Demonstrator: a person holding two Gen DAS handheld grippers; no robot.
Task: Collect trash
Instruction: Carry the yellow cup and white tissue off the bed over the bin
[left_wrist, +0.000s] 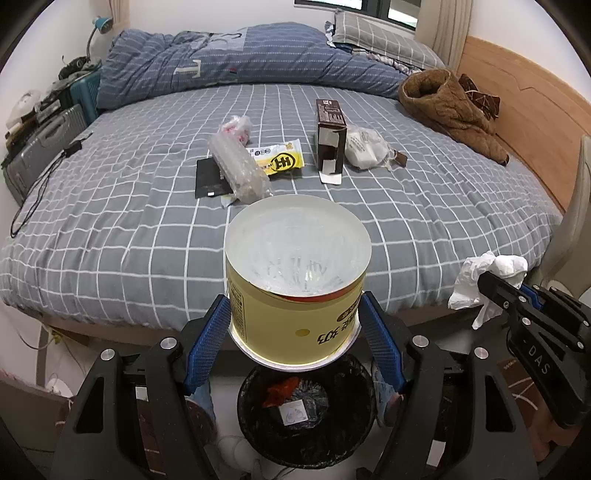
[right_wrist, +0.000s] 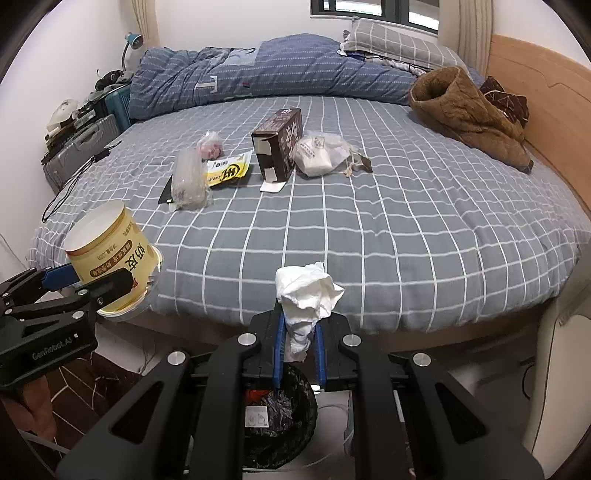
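Note:
My left gripper (left_wrist: 295, 314) is shut on a yellow paper cup (left_wrist: 295, 280), held upside down above the black-lined trash bin (left_wrist: 306, 439); the cup also shows in the right wrist view (right_wrist: 110, 251). My right gripper (right_wrist: 300, 328) is shut on a crumpled white tissue (right_wrist: 306, 291), above the same bin (right_wrist: 291, 439); the tissue shows at the right of the left wrist view (left_wrist: 480, 280). On the bed lie a clear plastic tray (left_wrist: 240, 166), a yellow wrapper (left_wrist: 280, 158), a brown box (left_wrist: 330, 136), a white bag (left_wrist: 365, 147), a pink-and-white wrapper (left_wrist: 236, 127) and a black card (left_wrist: 210, 179).
The bed (left_wrist: 406, 221) has a grey checked sheet, with a blue duvet (left_wrist: 240, 62) at the back and a brown coat (left_wrist: 450, 107) by the wooden headboard. Suitcases (left_wrist: 48, 140) stand at the left. A black cord (left_wrist: 40, 184) lies on the bed's left edge.

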